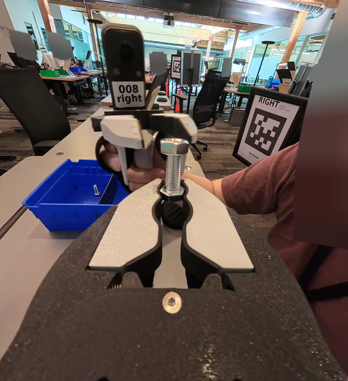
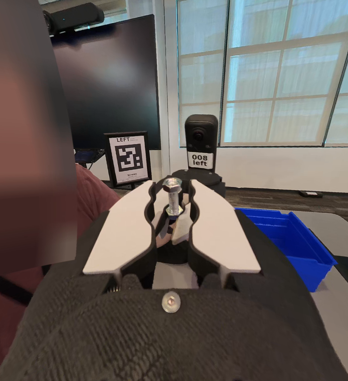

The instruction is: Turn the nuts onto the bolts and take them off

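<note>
A silver bolt [image 1: 173,165] stands upright in the air, head up, with a silver nut [image 1: 172,193] near its lower end. My left gripper [image 1: 172,190] is shut on the nut. My right gripper [image 1: 148,132] faces it from above, at the bolt head. In the right wrist view the bolt [image 2: 172,198] and nut [image 2: 174,210] show between my right gripper's [image 2: 172,183] fingers, which stand slightly apart from the bolt head on both sides. The left gripper's body [image 2: 199,183] sits just behind.
A blue bin [image 1: 51,208] on the grey table [image 1: 14,185] holds another small bolt [image 1: 95,190]; the bin also shows in the right wrist view [image 2: 292,243]. Framed marker signs [image 1: 267,127] [image 2: 128,156] stand nearby. A person's arm in a dark red sleeve [image 1: 251,181] reaches in from the right. Left tips to right tips: about 5 cm.
</note>
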Demonstrator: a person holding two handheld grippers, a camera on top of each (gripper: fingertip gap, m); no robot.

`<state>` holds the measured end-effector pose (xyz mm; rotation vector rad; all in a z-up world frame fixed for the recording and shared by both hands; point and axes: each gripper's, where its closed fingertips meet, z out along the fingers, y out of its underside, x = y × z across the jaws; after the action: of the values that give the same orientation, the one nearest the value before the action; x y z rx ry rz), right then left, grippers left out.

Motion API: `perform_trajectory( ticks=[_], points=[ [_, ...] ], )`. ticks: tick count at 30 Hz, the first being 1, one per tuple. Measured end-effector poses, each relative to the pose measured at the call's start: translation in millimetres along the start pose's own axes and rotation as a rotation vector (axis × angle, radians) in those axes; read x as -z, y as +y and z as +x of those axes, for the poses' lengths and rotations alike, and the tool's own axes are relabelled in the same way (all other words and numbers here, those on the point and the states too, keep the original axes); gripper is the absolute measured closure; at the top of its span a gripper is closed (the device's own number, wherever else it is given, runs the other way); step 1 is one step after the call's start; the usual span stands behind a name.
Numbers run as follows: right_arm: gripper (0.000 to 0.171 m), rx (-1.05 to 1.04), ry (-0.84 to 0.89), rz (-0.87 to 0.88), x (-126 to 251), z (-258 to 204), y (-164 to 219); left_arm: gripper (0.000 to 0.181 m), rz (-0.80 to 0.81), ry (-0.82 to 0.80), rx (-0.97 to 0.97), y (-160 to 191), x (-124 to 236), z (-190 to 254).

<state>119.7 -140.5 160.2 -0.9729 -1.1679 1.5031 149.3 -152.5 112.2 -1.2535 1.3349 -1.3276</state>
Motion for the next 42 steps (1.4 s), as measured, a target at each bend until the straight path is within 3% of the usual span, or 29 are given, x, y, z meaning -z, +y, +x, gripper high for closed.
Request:
perform_trajectory(
  ticks=[36, 42],
  points=[
    [0.142, 0.001, 0.048, -0.007, 5.3, 9.7, 0.5, 0.167, 0.004, 0.003, 0.0, -2.2, 0.9, 1.0],
    [0.138, 0.057, 0.115, 0.0, -0.6, 5.8, -5.8, 0.167, 0.029, -0.072, -0.016, -5.9, 3.5, -9.3]
  ],
)
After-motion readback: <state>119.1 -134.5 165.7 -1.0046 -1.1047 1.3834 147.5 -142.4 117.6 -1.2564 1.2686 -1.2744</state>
